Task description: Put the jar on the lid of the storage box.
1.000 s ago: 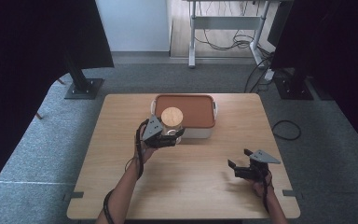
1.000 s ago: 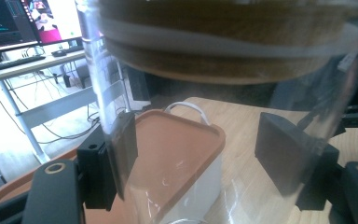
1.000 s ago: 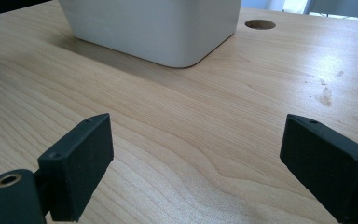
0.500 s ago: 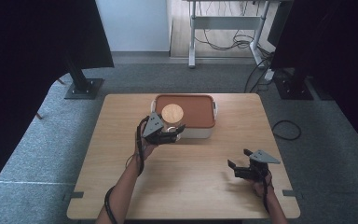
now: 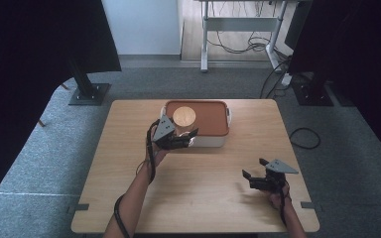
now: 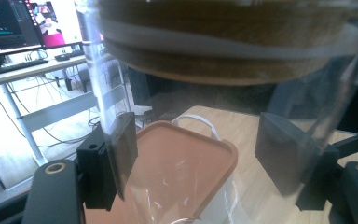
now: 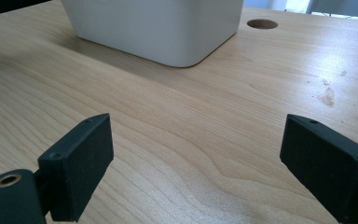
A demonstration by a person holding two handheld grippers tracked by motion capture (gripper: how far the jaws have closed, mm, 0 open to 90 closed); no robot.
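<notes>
Glass jar, left tool, shifted toward table's near edge

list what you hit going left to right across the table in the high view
left gripper shut on the clear jar with the wooden lid → white box with the orange lid → right gripper, jaws open over bare table

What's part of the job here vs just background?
In the job: glass jar with cork lid, clamped by left gripper; white box with orange lid; right gripper, open.
Background: table, desk frame, floor cables.
</notes>
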